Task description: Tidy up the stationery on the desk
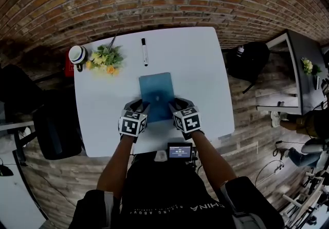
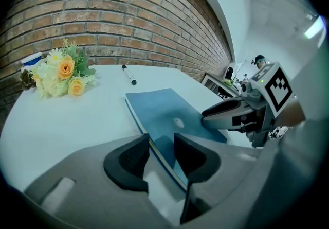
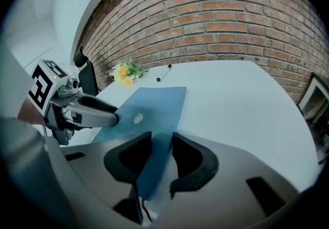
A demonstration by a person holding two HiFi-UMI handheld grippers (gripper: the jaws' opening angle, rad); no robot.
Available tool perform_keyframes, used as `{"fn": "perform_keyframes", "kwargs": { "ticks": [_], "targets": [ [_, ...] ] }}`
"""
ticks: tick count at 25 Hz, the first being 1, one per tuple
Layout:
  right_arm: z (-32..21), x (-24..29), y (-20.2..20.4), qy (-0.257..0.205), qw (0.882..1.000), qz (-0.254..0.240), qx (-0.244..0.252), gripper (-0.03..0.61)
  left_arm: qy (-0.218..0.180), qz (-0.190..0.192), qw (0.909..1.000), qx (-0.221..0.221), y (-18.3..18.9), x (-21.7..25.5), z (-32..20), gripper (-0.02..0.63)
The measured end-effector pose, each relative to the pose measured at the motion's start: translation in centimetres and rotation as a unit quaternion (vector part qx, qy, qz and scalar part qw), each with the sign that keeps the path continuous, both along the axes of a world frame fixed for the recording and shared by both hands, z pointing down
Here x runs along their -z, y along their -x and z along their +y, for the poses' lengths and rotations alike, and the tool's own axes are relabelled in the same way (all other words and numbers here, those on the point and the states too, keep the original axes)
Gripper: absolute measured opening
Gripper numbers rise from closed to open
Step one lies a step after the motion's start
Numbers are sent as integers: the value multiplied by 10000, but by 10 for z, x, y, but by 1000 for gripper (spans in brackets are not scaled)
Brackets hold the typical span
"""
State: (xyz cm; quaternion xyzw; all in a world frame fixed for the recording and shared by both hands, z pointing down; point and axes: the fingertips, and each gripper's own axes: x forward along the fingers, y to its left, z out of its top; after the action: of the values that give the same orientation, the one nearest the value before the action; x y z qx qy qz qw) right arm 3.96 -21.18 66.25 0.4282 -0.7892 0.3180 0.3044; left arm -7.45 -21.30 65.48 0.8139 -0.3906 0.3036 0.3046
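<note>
The left gripper is clamping the near left edge of the blue notebook. Its jaws are standing partly apart, with the book's thickness filling the gap between the pads. The right gripper is clamping the near right edge in the same manner. The notebook is extending forward from both sets of jaws over the white table. The marker pen is lying well ahead of the fingertips, and the flowers ahead and outboard of the left gripper.

Probable hazards:
- Each grip is taking only a narrow margin, so uneven travel of the two hands is likely to twist the book or free one edge.
- The right jaws appear to be pinching mainly the cover, so lifting may let the pages sag open.
</note>
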Motion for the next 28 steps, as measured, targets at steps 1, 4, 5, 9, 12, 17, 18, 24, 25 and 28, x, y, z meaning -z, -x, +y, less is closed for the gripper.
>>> {"fn": "perform_keyframes", "kwargs": {
  "ticks": [1, 4, 5, 9, 12, 17, 18, 24, 25, 28],
  "targets": [
    [0, 0, 0, 0, 10000, -9, -2, 138, -10, 10, 10000, 18, 0, 0, 0, 160],
    [0, 3, -2, -64, 10000, 53, 4, 130, -49, -16, 10000, 75, 3, 2, 2, 160],
    [1, 4, -4, -102, 9999, 81, 6, 112, -63, -40, 9999, 99, 4, 3, 3, 160],
    [5, 10, -10, -157, 9999, 55, 22, 110, -78, -53, 9997, 236, 10, 5, 13, 160],
    [10, 13, -16, -186, 9998, 34, 62, 110, -104, -48, 9994, 315, 10, 7, 24, 160],
    [25, 15, -29, -167, 9997, -54, 143, 110, -117, -144, 9989, 438, 5, 9, 41, 160],
    [29, 15, -32, -159, 9997, -75, 165, 110, -135, -165, 9987, 472, 3, 10, 44, 160],
    [45, 16, -41, -111, 9990, -230, 368, 123, -167, -296, 9972, 664, -4, 16, 61, 160],
    [45, 15, -41, -94, 9988, -274, 403, 126, -162, -326, 9969, 696, -5, 16, 64, 160],
    [41, 14, -38, -48, 9984, -340, 448, 146, -101, -310, 9963, 793, -7, 14, 70, 161]
  ]
}}
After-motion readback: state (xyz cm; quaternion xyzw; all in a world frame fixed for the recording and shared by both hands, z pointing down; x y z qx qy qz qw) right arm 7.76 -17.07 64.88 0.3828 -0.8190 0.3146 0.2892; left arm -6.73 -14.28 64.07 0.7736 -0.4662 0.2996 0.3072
